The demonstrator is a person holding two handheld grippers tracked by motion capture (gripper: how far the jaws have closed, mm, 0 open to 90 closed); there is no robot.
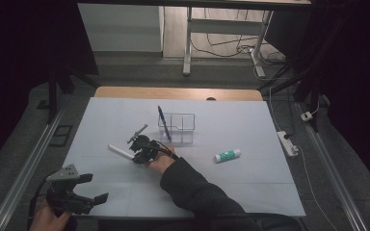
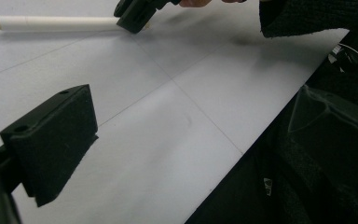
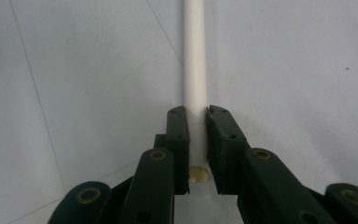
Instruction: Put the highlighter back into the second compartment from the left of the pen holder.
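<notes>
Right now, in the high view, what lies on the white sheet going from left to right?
Left tongs → white stick → right tongs, shut on the stick → clear organizer holding a blue pen → glue stick.

Tube (image 1: 120, 152) left of holder (image 1: 179, 126); glue stick (image 1: 228, 155) right.
</notes>
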